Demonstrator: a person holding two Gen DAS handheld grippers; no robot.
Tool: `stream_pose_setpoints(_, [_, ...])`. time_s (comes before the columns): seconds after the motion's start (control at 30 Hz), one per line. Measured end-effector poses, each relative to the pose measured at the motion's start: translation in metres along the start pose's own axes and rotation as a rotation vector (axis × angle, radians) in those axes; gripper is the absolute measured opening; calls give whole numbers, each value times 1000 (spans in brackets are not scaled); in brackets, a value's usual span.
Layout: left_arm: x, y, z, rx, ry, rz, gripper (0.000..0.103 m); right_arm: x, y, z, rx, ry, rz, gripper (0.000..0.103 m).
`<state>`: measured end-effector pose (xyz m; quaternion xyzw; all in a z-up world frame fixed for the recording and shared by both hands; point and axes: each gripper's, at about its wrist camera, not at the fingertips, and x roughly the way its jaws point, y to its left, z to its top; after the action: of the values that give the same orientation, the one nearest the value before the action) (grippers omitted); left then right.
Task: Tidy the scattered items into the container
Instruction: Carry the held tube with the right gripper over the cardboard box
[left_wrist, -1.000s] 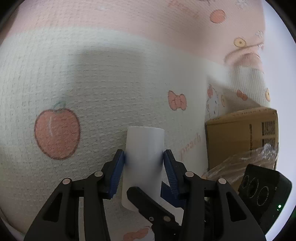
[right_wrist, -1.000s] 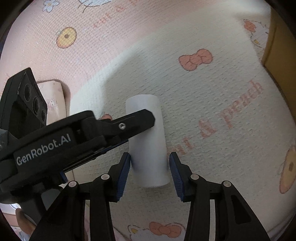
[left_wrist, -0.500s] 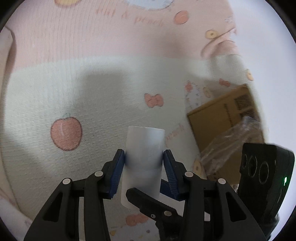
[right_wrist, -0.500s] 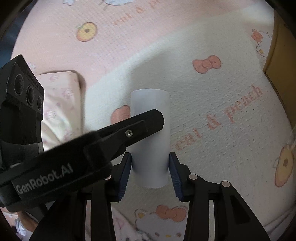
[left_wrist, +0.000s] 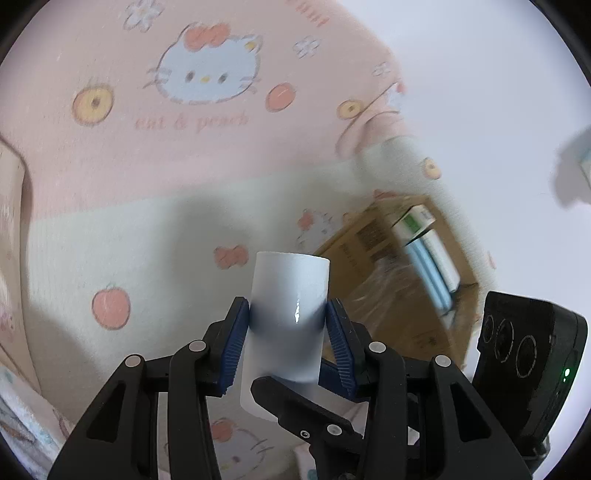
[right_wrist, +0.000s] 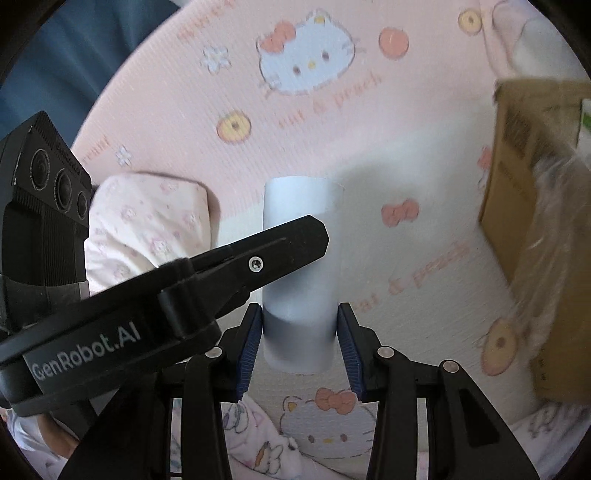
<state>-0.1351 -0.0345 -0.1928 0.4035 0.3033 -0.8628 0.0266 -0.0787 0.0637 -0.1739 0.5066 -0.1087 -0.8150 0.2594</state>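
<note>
A white paper-wrapped cylinder (left_wrist: 291, 288) hangs above the bed, held from two sides. My left gripper (left_wrist: 288, 321) is shut on its middle, blue pads pressed to both flanks. My right gripper (right_wrist: 300, 332) is shut on the lower end of the same cylinder (right_wrist: 299, 229). In the right wrist view the left gripper's black finger (right_wrist: 258, 258) crosses in front of the cylinder. To the right an open cardboard box (left_wrist: 373, 243) stands on the bed with packets (left_wrist: 428, 251) and crinkled clear plastic (left_wrist: 384, 291) inside. That box (right_wrist: 524, 155) is at the right edge of the right wrist view.
A pink and white cartoon-print bedspread (left_wrist: 147, 155) lies below. A small flower-print pillow (right_wrist: 147, 225) rests at the left, with blue fabric (right_wrist: 85, 55) beyond it. A white wall (left_wrist: 498, 110) rises behind the box.
Both grippers have risen with the cylinder between them, so the bedspread looks farther away. The box has come fuller into view and its inside now shows.
</note>
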Motion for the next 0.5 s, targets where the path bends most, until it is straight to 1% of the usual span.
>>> stream_pose_setpoints(0.17, [-10,-23,10,20,-32,-17,47,-31,0,6,-26,-77,-14,39])
stream_pose_setpoints(0.33, [-13,-38,22,15,-42,-36,47,-45,3,15,-42,-117,-25,39])
stream_pose_setpoints(0.5, [-15,-67,32,64,-61,-33,47,-64,-5,24,-37,-154,-20,39])
